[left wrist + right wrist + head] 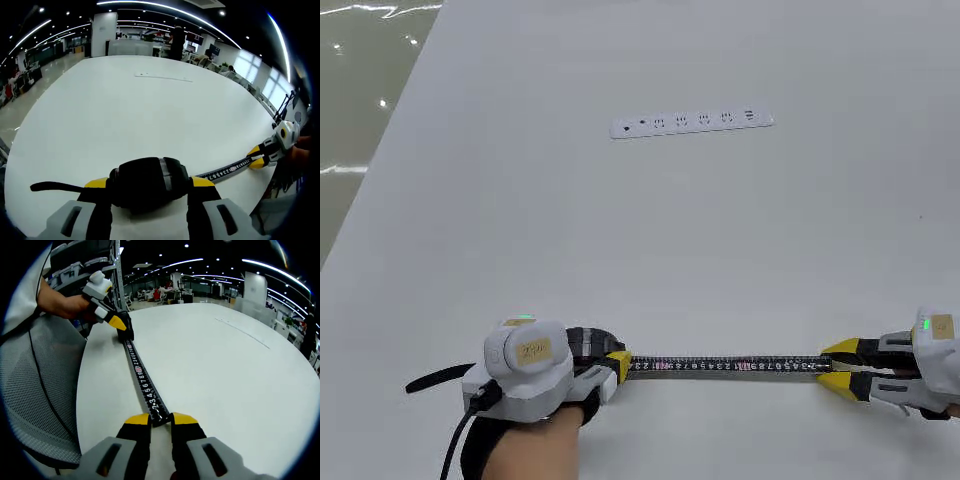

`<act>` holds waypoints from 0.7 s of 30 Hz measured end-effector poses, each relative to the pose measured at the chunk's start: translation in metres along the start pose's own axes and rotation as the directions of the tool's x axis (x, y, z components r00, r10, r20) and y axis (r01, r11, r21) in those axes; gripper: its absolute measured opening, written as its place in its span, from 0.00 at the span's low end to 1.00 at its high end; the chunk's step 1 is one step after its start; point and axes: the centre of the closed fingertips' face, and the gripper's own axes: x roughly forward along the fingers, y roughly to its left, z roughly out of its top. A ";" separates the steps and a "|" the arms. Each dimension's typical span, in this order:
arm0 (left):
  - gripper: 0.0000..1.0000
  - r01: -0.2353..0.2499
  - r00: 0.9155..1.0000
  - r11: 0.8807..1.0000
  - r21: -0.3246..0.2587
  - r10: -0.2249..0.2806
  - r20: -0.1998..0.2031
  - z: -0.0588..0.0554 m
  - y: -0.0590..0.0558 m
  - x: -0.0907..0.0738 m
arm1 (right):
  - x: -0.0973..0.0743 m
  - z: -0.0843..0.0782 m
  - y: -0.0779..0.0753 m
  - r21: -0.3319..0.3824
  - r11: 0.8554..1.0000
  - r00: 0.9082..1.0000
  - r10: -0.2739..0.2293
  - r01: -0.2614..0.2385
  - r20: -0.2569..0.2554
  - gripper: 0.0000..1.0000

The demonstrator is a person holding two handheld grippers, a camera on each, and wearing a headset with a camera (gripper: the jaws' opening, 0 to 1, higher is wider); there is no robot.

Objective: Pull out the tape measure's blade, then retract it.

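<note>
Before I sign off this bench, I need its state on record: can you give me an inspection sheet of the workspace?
Surface: white table, plain and matte.
Job's things: tape measure case held at the near edge; blade lies drawn out along the table; black strap trails from the case.
Clutter: white power strip farther back, apart from the work.
Tools: left tool shut on the case; right tool shut on the blade's end.
Cables: black cable hangs from the left tool.
Surroundings: mesh chair beside the table; open office with ceiling lights.

Open-plan office w/ ceiling strip lights (155,5), mesh chair (35,385)
</note>
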 end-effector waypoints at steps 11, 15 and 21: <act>0.57 0.006 1.000 1.000 -0.003 -0.006 0.005 0.000 0.000 -0.001 | 0.017 0.013 0.006 -0.007 0.999 0.999 0.037 -0.036 0.020 0.13; 0.57 0.008 1.000 1.000 -0.004 -0.008 0.004 0.000 0.000 -0.001 | 0.023 0.018 0.010 -0.012 0.999 0.998 0.052 -0.052 0.032 0.13; 0.57 0.009 1.000 1.000 -0.004 -0.009 0.004 0.000 0.000 -0.001 | 0.033 0.025 0.016 -0.006 0.998 0.997 0.066 -0.066 0.048 0.13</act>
